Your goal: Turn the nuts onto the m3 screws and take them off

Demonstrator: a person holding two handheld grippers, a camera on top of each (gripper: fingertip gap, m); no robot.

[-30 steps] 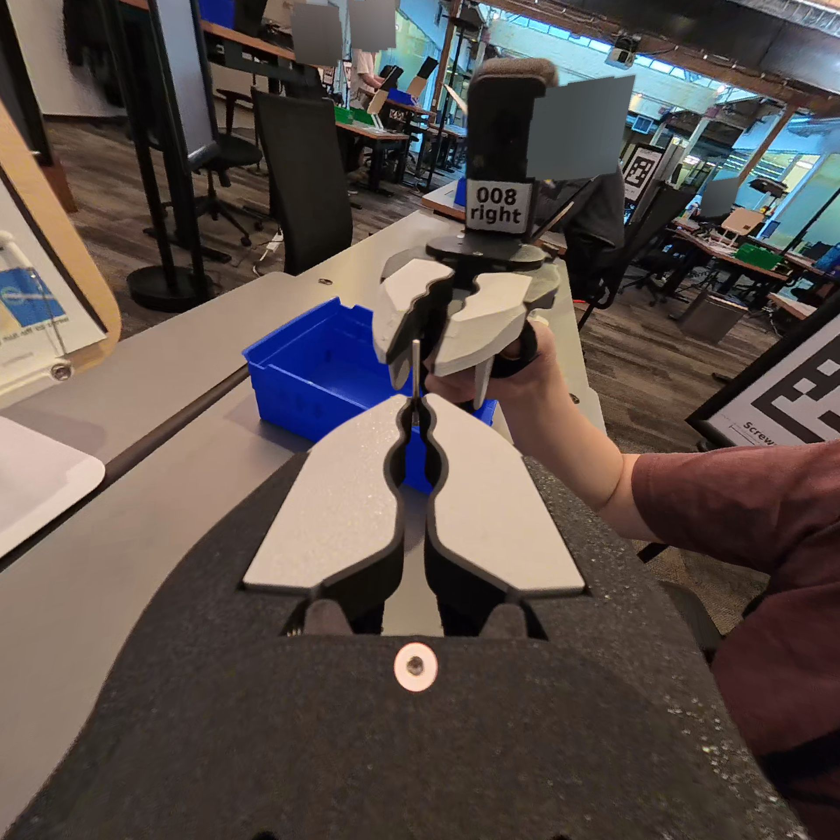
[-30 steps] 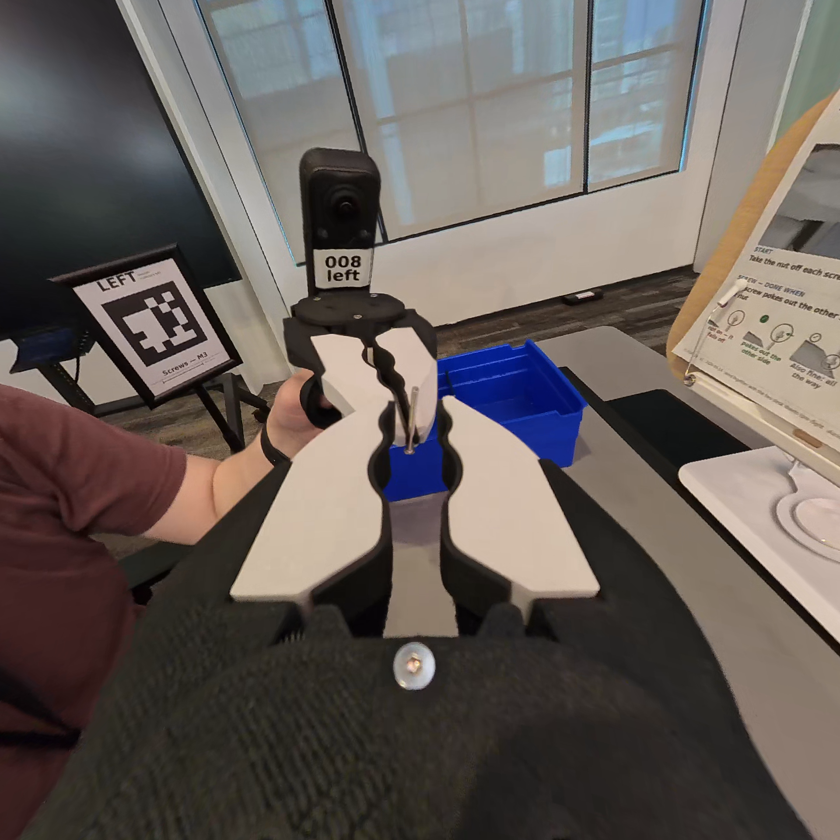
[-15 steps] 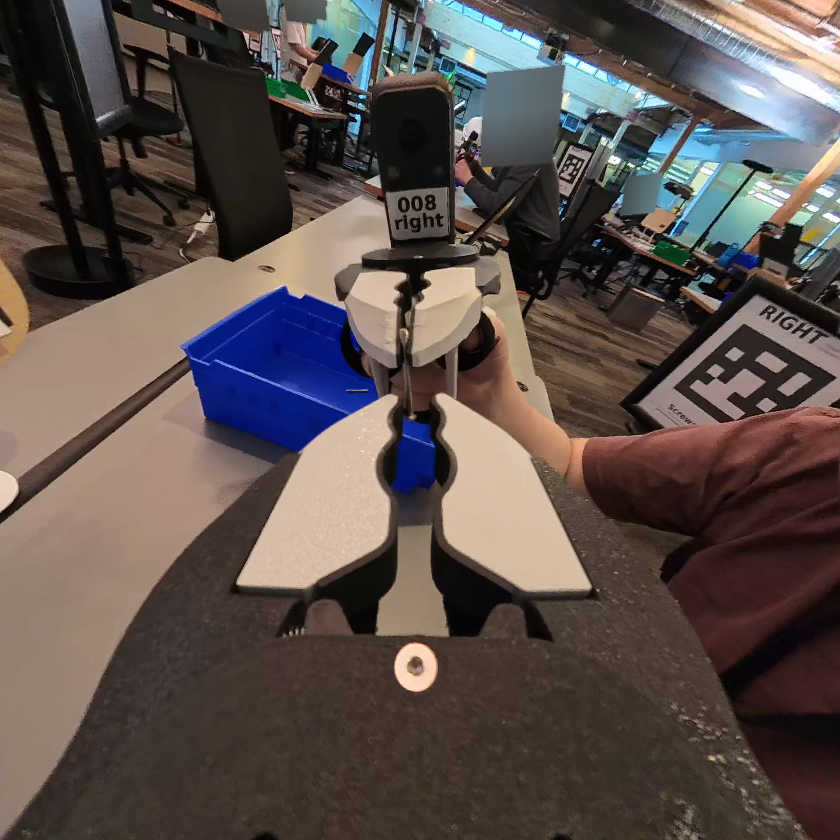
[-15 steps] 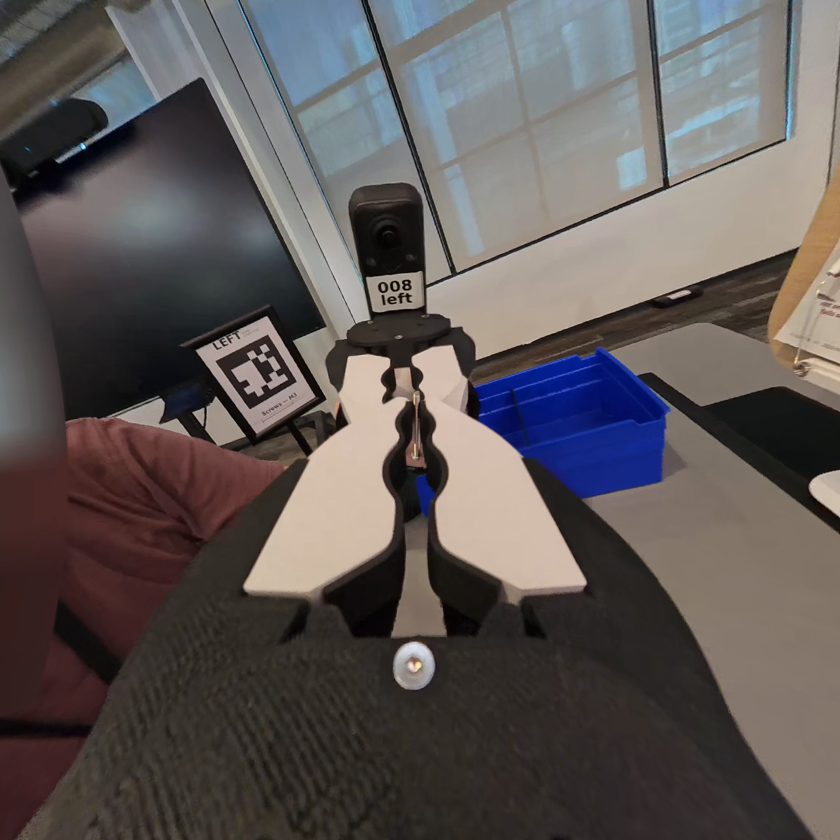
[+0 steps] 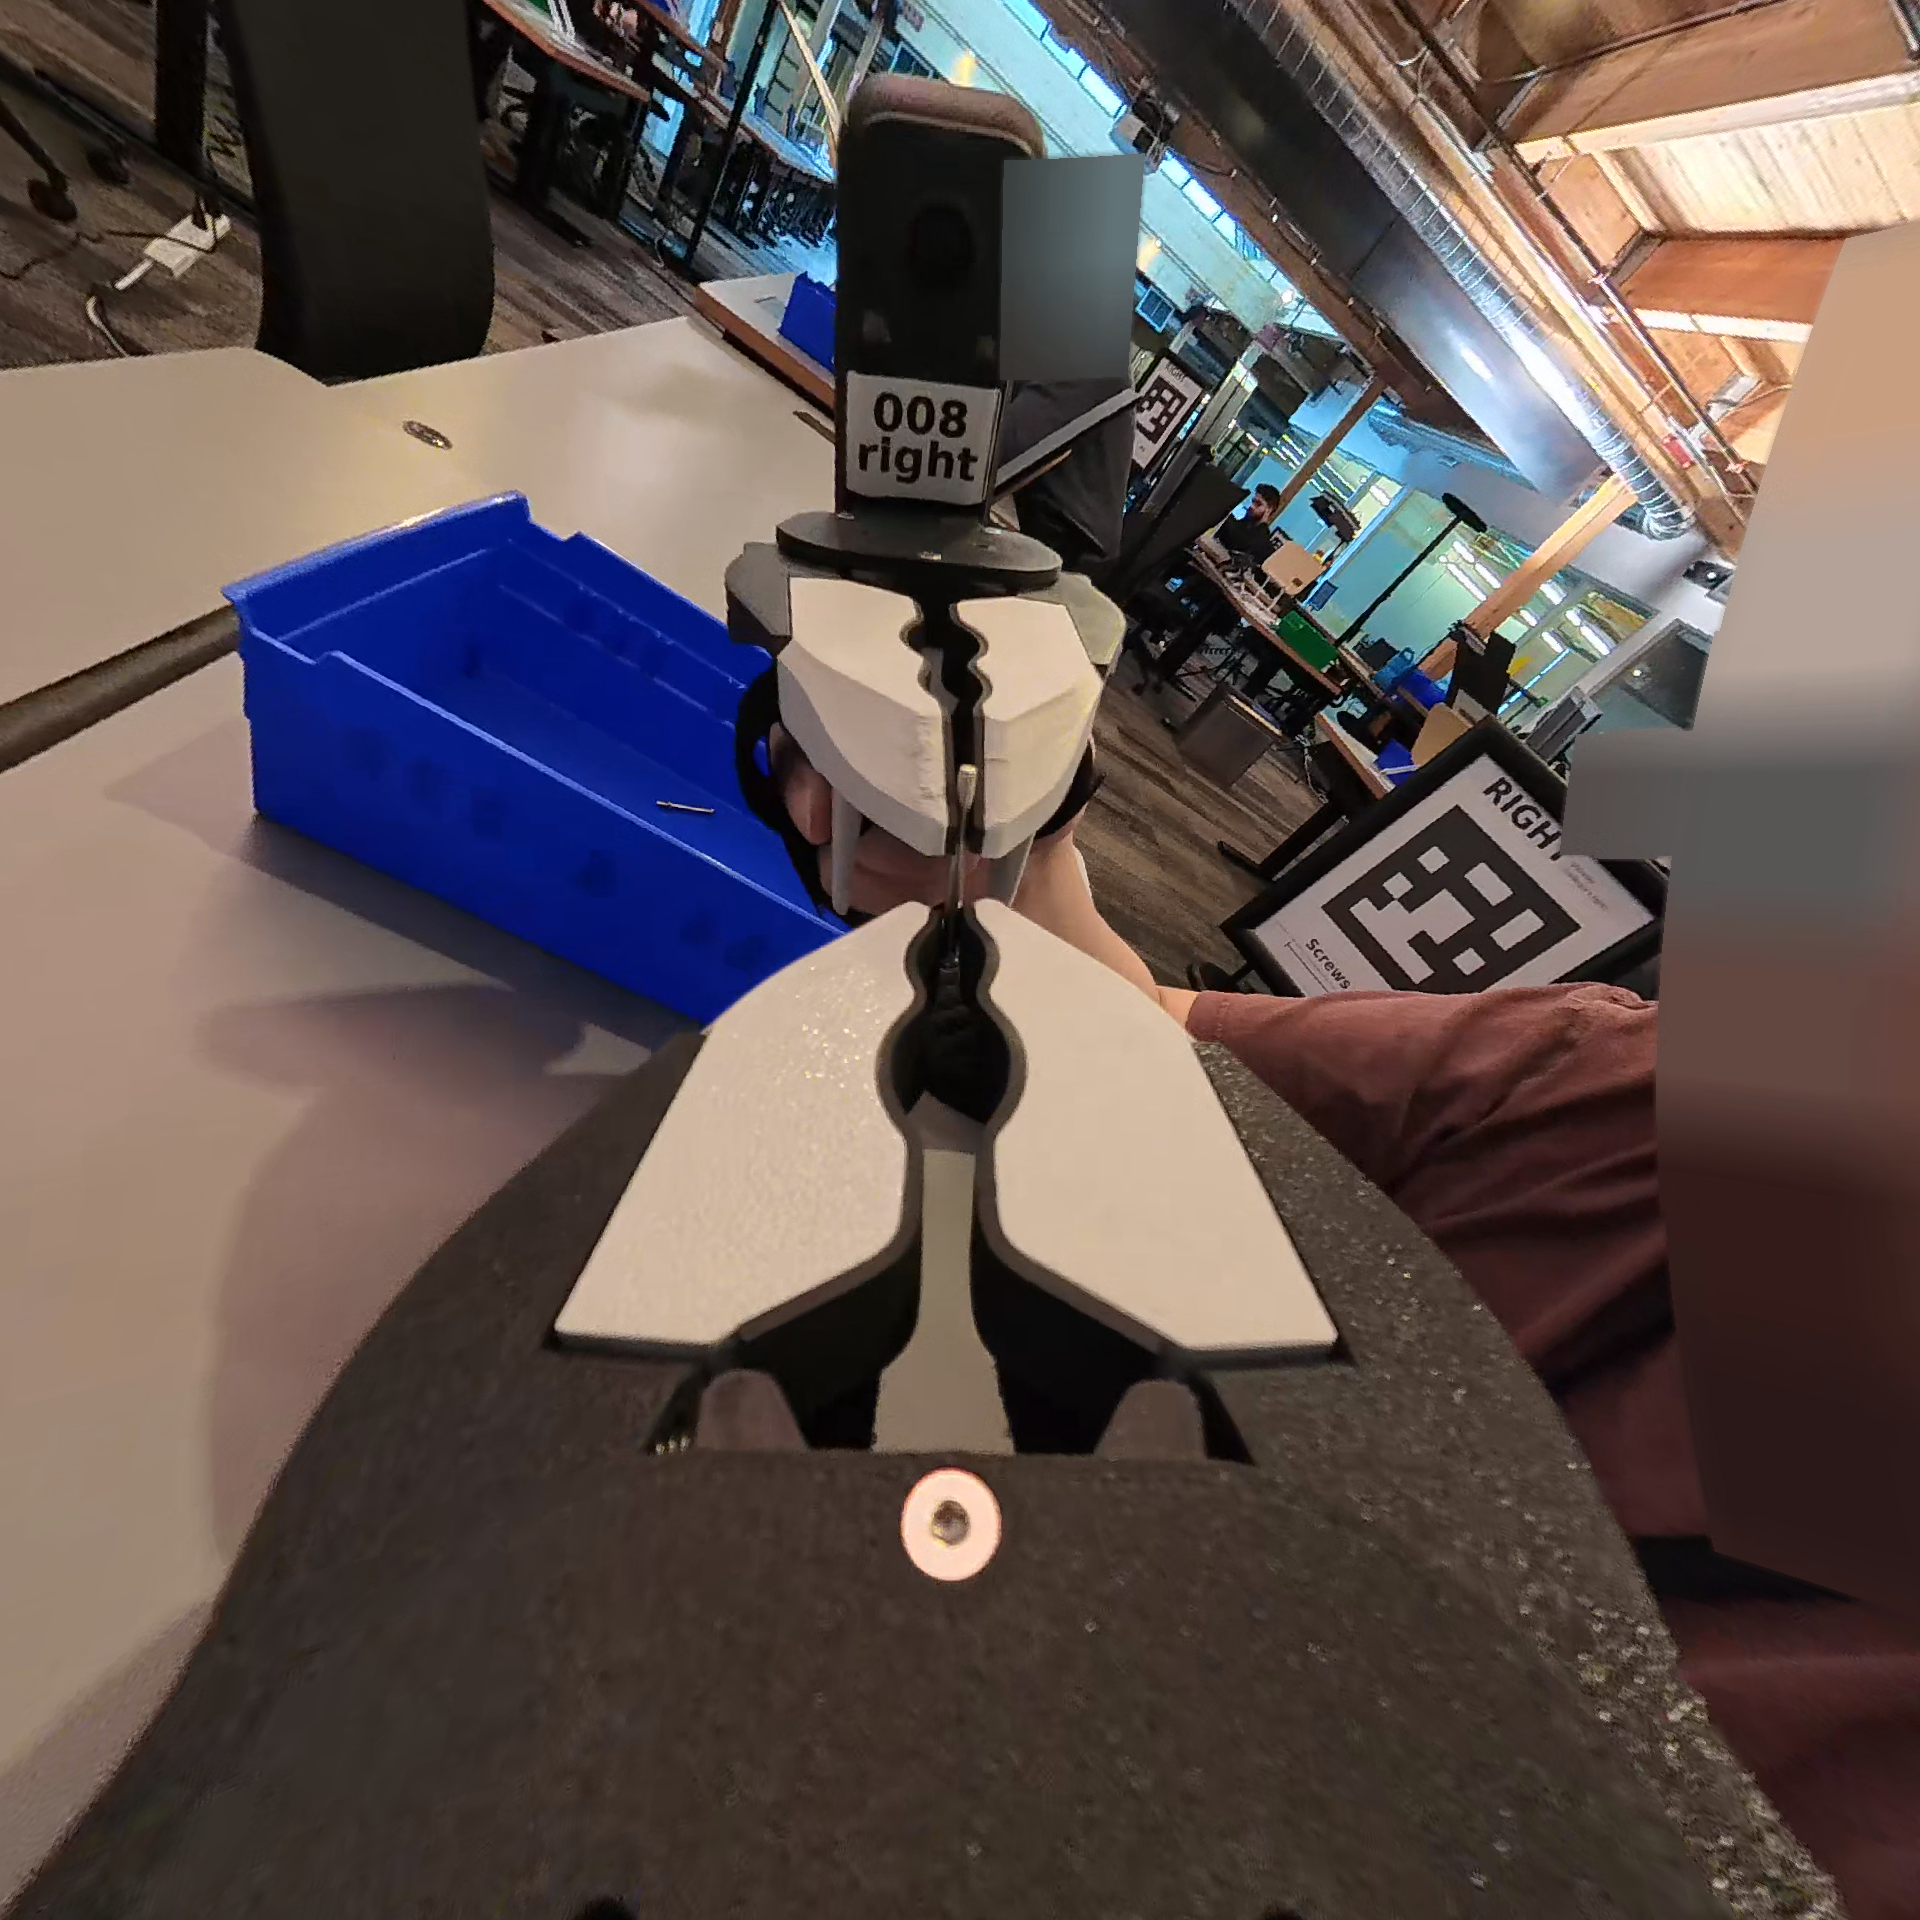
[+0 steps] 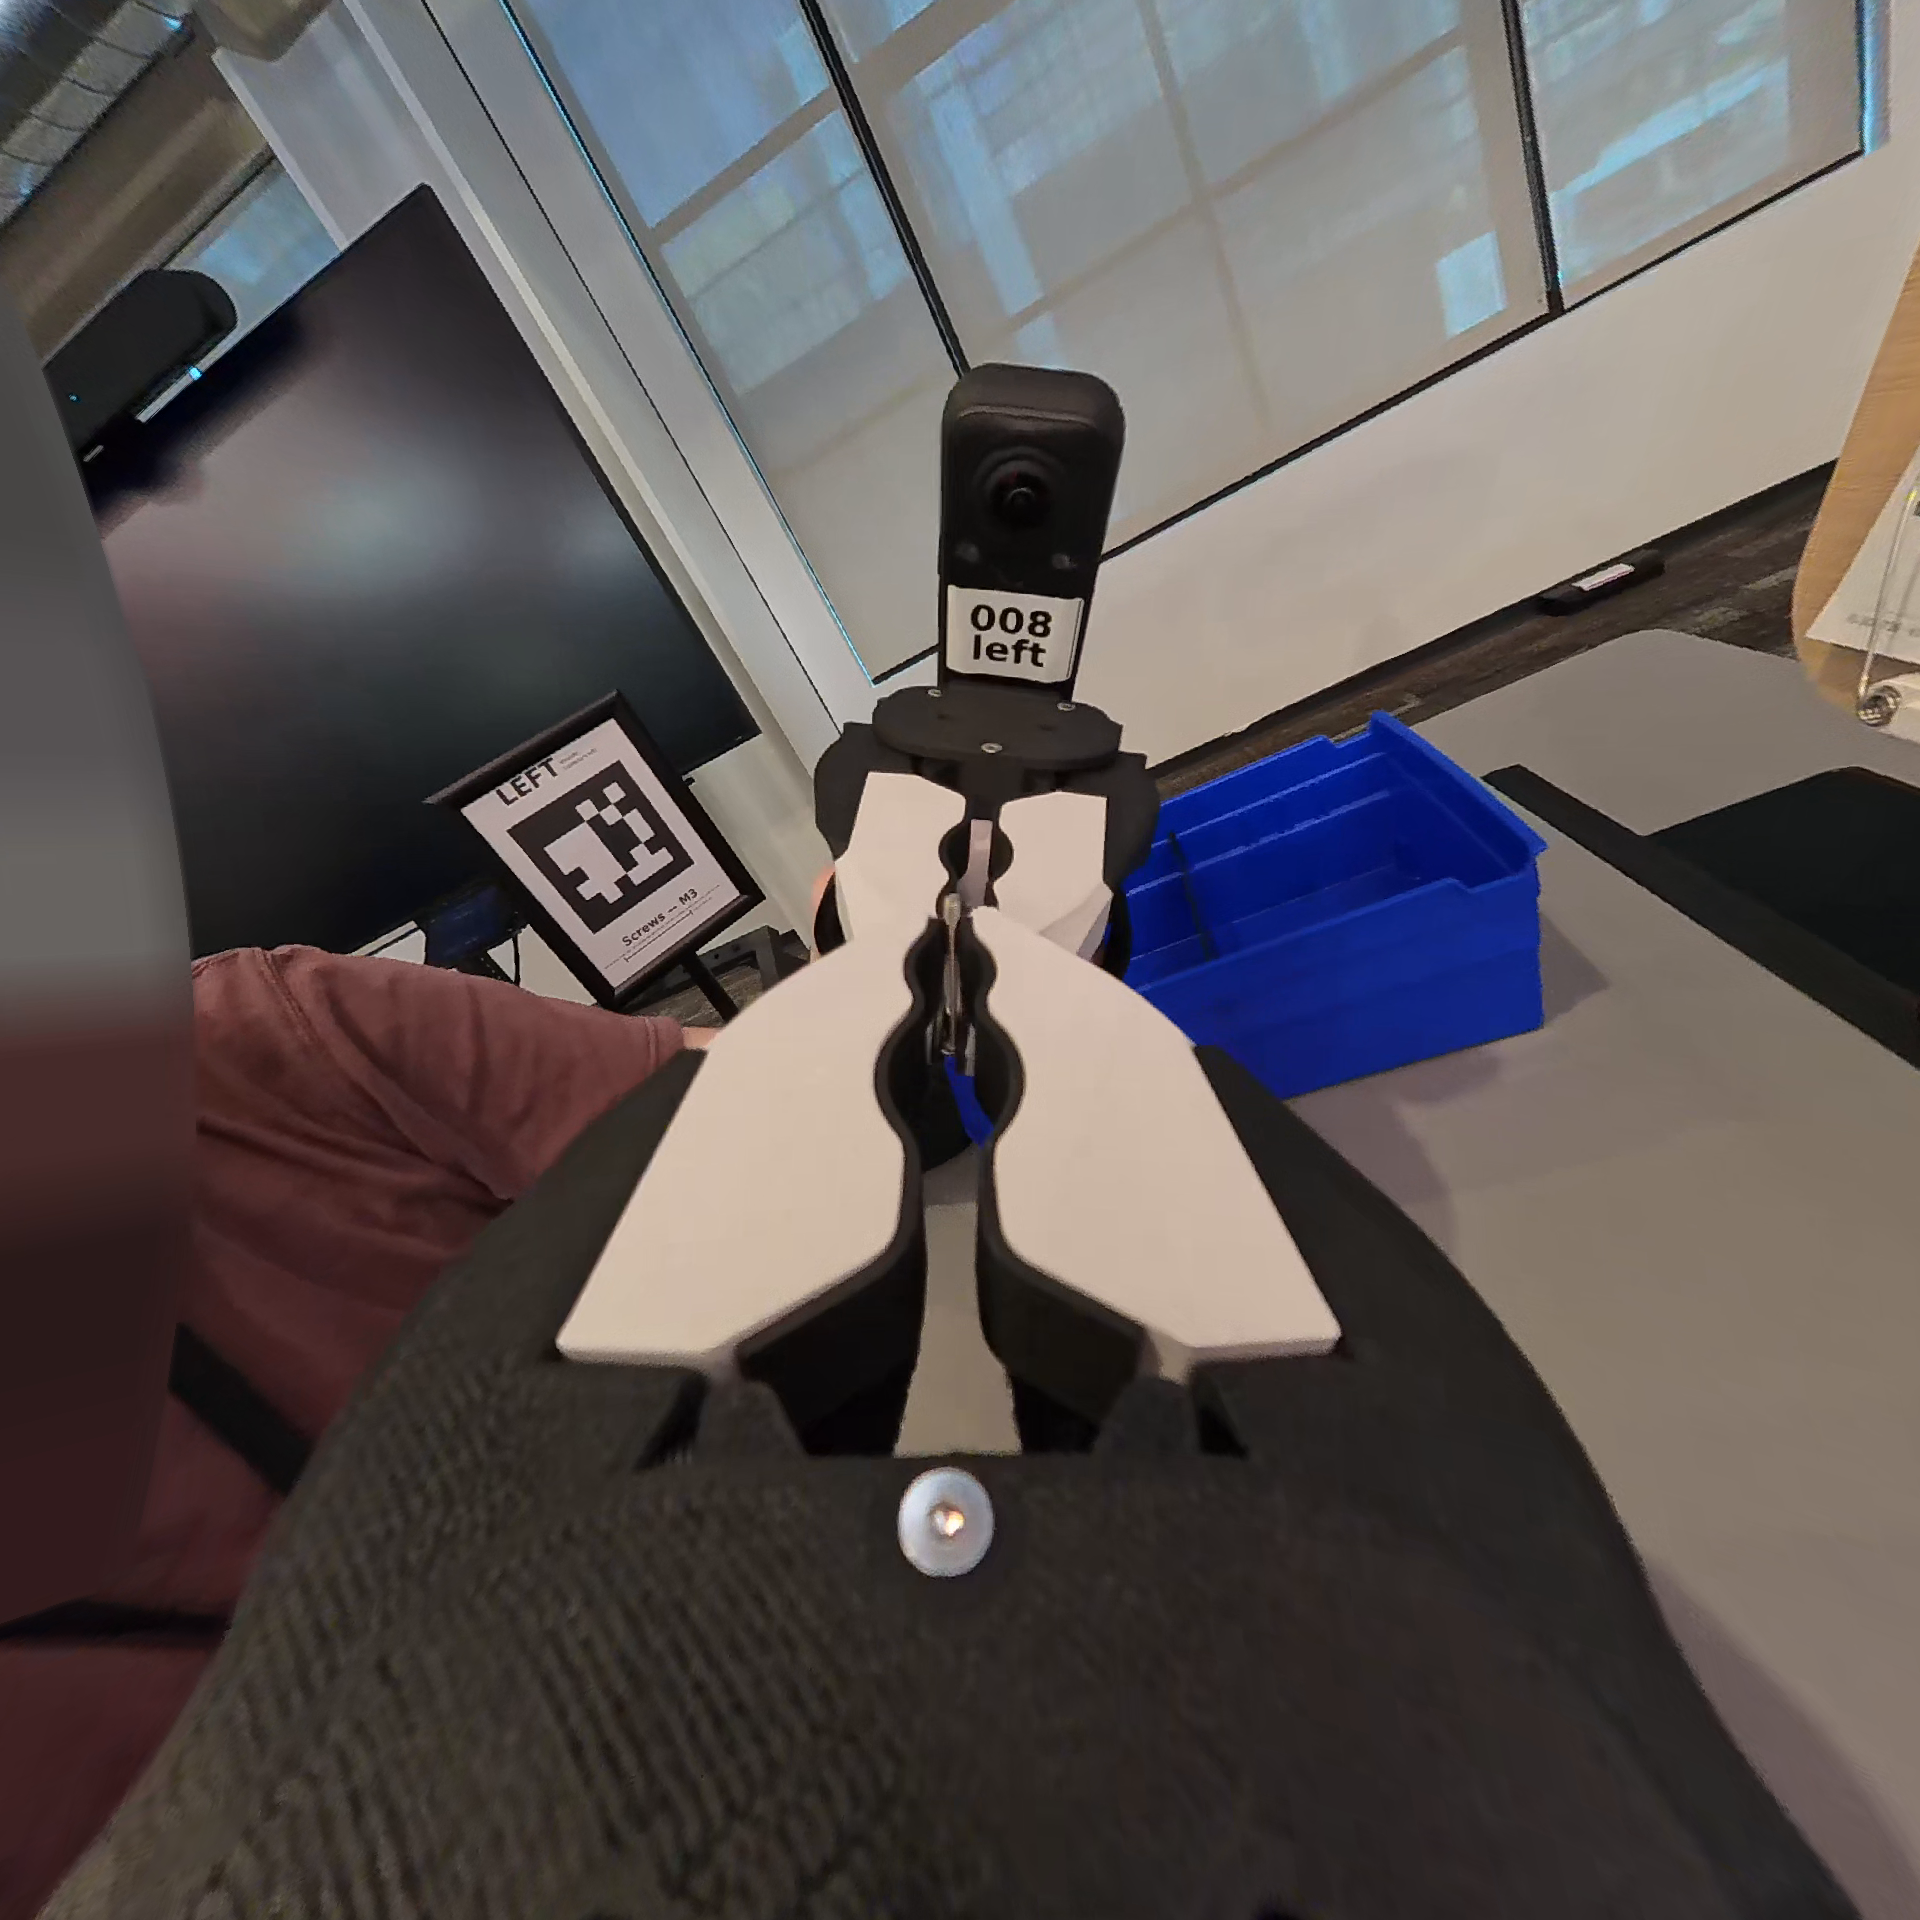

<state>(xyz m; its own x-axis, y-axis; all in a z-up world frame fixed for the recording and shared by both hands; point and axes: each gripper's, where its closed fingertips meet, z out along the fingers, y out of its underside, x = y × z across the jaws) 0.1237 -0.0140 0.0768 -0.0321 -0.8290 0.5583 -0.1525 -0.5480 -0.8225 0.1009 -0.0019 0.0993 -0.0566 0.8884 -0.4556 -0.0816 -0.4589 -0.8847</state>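
Screw [image 5: 964, 805]: thin silver M3 rod, upright, clamped in the right gripper [image 5: 958, 831] between its white tips, top end poking above them. Lower end runs down into the tip notch of the left gripper [image 5: 951, 920], whose tips are pinched together around it; a nut there cannot be made out. In the right wrist view the screw [image 6: 952, 971] sits along the seam of the right gripper [image 6: 954, 925], jaws closed on it, with the left gripper [image 6: 971, 862] just ahead, tip to tip. Blue bin [image 5: 499, 707] on the grey table [image 5: 208, 1091] lies left of and behind the grippers; a loose screw [image 5: 684, 807] lies inside it.

Versus half a second ago: both grippers are closer together, tips now meeting, and the right gripper looms larger in the left view. A second ago the right gripper was open with the screw between its tips; now it is clamped.
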